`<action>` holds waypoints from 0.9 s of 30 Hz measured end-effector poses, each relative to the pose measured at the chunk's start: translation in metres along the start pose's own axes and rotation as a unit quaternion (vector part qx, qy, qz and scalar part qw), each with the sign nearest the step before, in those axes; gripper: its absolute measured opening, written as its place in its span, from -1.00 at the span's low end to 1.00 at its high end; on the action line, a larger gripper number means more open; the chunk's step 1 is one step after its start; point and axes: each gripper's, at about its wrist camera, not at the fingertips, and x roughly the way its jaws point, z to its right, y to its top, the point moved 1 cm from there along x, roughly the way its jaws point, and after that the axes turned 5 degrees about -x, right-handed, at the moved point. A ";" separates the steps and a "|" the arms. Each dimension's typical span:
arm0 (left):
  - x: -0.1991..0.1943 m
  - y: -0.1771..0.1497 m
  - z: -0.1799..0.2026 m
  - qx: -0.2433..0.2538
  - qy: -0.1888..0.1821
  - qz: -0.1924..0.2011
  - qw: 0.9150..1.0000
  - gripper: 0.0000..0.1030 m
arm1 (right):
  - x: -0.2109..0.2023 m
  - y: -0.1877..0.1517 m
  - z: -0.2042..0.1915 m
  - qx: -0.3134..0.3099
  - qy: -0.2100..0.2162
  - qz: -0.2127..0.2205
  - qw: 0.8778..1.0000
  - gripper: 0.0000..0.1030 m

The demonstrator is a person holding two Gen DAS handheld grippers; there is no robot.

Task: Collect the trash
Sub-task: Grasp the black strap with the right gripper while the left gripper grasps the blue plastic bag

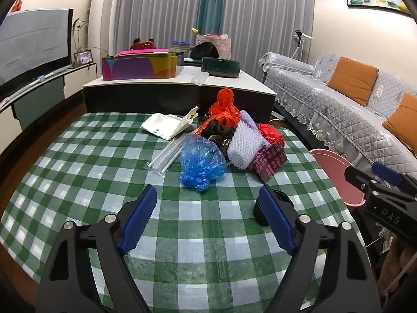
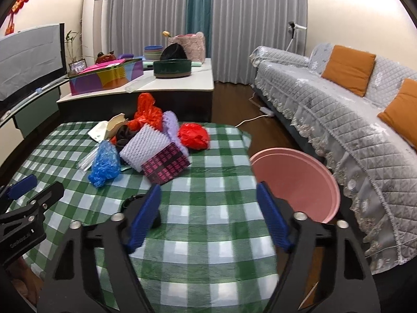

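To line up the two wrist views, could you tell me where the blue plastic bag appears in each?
Left wrist: blue plastic bag sits centre, ahead of the jaws.
Right wrist: blue plastic bag sits at left, mid-height.
Shared landmark: the patterned dark box to its right.

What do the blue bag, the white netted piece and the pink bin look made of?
Blue bag: thin glossy plastic film, translucent and crinkled. White netted piece: likely soft foam mesh, matte with a raised lattice. Pink bin: apparently moulded plastic, smooth with a dull sheen.
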 end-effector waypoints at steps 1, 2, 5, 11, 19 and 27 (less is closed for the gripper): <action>0.001 0.001 -0.001 0.002 0.003 0.002 1.000 0.51 | 0.004 -0.001 -0.002 0.000 0.008 -0.004 1.000 0.23; 0.002 0.001 -0.001 0.003 0.004 0.004 1.000 0.51 | 0.007 -0.001 -0.005 0.000 0.014 -0.007 1.000 0.12; 0.009 0.003 -0.003 0.005 0.007 0.005 1.000 0.42 | 0.018 -0.004 -0.014 0.000 0.037 -0.017 0.999 0.02; 0.025 0.012 -0.005 0.018 0.007 0.005 1.000 0.05 | 0.043 -0.005 -0.032 0.004 0.078 -0.037 0.996 -0.09; 0.061 0.022 -0.015 0.005 0.015 -0.014 1.000 -0.10 | 0.080 -0.014 -0.040 0.022 0.116 -0.094 0.989 -0.11; 0.097 0.022 -0.009 -0.004 0.011 -0.049 0.999 -0.10 | 0.099 -0.025 -0.047 0.018 0.139 -0.130 0.982 -0.30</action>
